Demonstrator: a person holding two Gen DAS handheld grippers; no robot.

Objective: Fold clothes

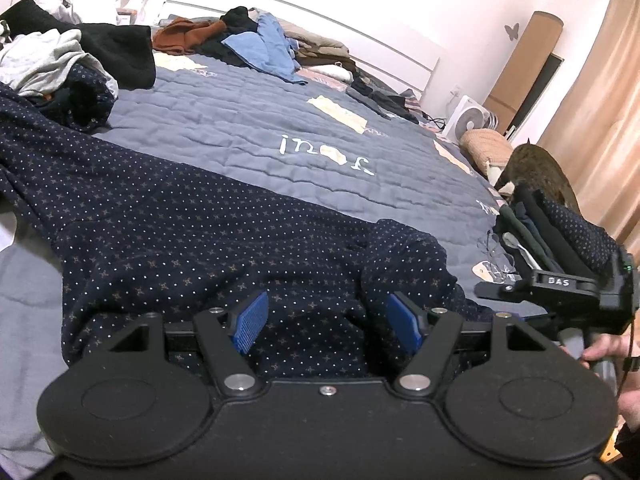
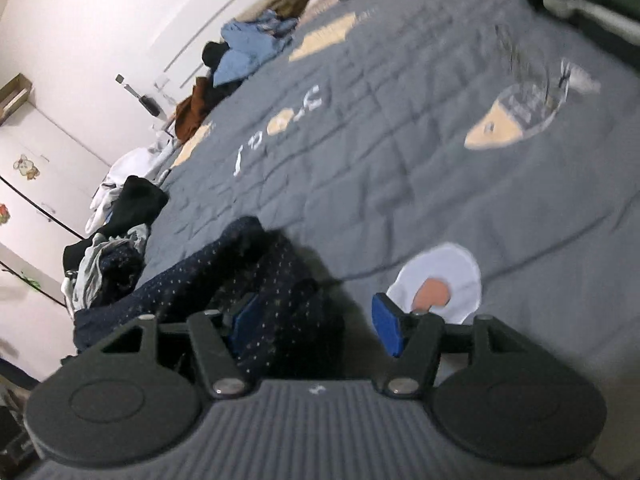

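Note:
A navy dotted garment (image 1: 180, 232) lies spread and wrinkled across the grey quilt (image 1: 248, 120) in the left wrist view. My left gripper (image 1: 329, 322) hovers low over its near edge, open, with the cloth lying under and between the blue pads (image 1: 252, 322). In the blurred right wrist view, a bunched fold of the same garment (image 2: 280, 280) sits against the left finger of my right gripper (image 2: 315, 323), which is open over the quilt (image 2: 400, 160). A person's hand (image 1: 608, 350) holds that gripper at the right edge.
A stack of folded dark clothes (image 1: 560, 228) sits at the bed's right side, a brown furry shape (image 1: 540, 168) behind it. Unfolded heaps lie far left (image 1: 60, 64) and along the headboard (image 1: 256, 44). A white fan (image 1: 466, 120) stands past the bed.

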